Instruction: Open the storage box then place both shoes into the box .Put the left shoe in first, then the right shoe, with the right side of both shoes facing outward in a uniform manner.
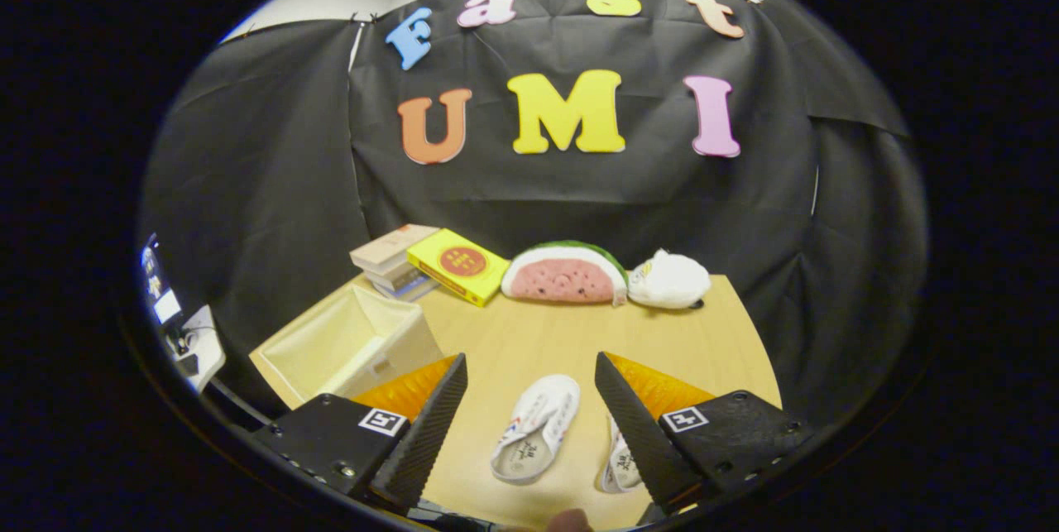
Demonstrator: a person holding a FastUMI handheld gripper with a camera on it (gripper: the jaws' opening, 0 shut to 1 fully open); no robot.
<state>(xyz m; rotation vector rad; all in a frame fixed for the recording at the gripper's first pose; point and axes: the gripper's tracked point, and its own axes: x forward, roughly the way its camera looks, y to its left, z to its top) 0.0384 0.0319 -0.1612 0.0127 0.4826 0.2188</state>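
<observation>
Two small white shoes lie on the wooden table [529, 333]. One shoe [536, 428] lies between my fingers, sole side down, toe pointing away. The other shoe [620, 462] is partly hidden behind my right finger [637, 424]. A cream storage box [352, 346] stands to the left, beyond my left finger [430, 424], with its top open and its inside bare. My gripper [531, 371] hovers above the table, open, holding nothing.
Along the table's far edge sit a stack of books [395, 261], a yellow book [457, 266], a watermelon-slice plush [565, 273] and a white plush [668, 279]. Black cloth walls close the booth. Some equipment [178, 321] stands off the table at the left.
</observation>
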